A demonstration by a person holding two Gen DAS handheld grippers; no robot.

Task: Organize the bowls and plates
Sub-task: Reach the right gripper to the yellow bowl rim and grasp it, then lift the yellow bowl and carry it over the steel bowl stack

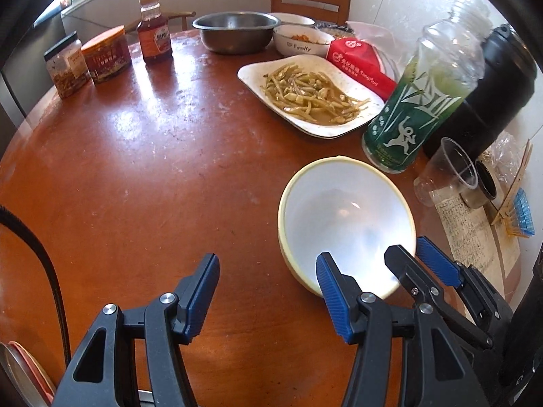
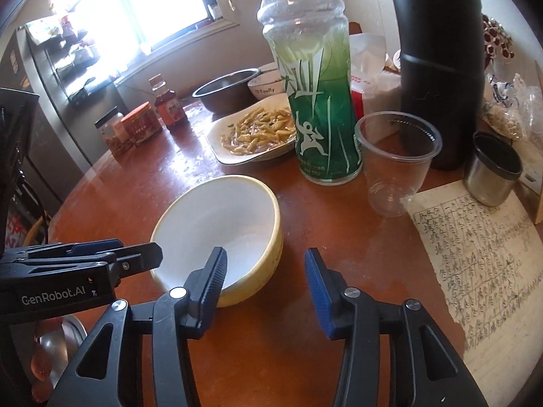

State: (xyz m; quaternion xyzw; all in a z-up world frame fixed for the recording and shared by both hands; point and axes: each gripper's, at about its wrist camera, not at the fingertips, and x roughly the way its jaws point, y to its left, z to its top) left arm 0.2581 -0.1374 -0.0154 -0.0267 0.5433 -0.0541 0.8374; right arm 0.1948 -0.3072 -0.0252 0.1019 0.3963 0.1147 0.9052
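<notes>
The yellow bowl (image 2: 217, 234) is being flanked by the gaping, empty left gripper (image 1: 268, 295) and right gripper (image 2: 264, 274); it is being crowded by the green bottle (image 2: 315, 101) and the clear cup (image 2: 395, 166).

Each gripper is built of black plastic linkage arms with triangular cut-outs in the outer members. Round silver pivot pins join the links. The left gripper (image 1: 268, 296) carries two fingers faced with blue ribbed pads (image 1: 334, 300); a black cable (image 1: 40, 257) runs along its left side. The right gripper (image 2: 264, 279) has the same construction, with ribbed pads (image 2: 319, 291) in blue. One housing bears the white marking "GenRobot.AI" (image 2: 52, 299) and a small cross-head screw.
</notes>
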